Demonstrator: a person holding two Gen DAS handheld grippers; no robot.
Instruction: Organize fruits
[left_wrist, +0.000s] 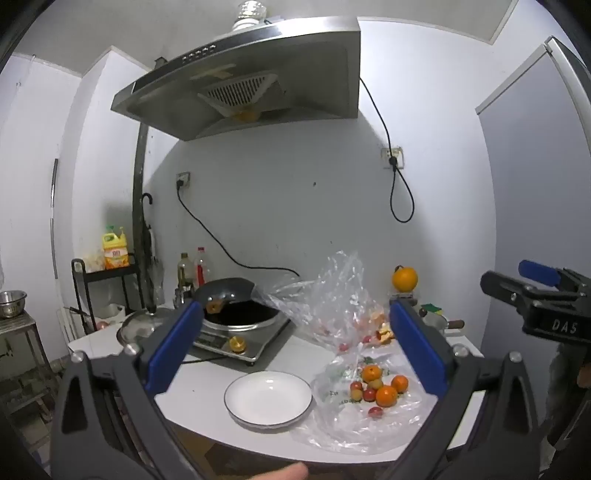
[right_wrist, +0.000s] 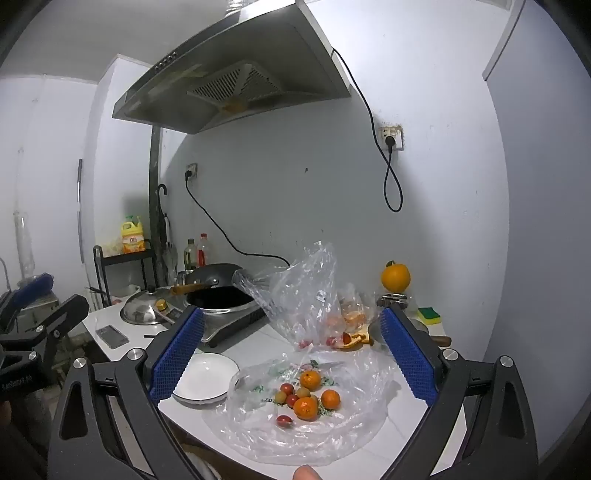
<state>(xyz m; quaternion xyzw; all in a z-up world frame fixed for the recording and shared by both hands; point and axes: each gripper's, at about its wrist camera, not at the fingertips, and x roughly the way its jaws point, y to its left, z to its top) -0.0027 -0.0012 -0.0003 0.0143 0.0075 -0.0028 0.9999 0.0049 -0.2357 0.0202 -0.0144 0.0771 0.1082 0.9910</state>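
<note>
Both my tongs, left (left_wrist: 295, 343) and right (right_wrist: 291, 350), are wide and hold nothing. The fruits (right_wrist: 304, 397) sit on a bag (right_wrist: 258, 424) beside the plate (right_wrist: 207, 376). They look small, round and rolly, so I'd pinch each softly around its middle.

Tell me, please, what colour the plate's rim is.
The round white ceramic plate has a thin dark rim line, clearest in the left wrist view.

Glossy plate (left_wrist: 268, 398) — crinkly clear bag (left_wrist: 343, 413), probably plastic.
</note>
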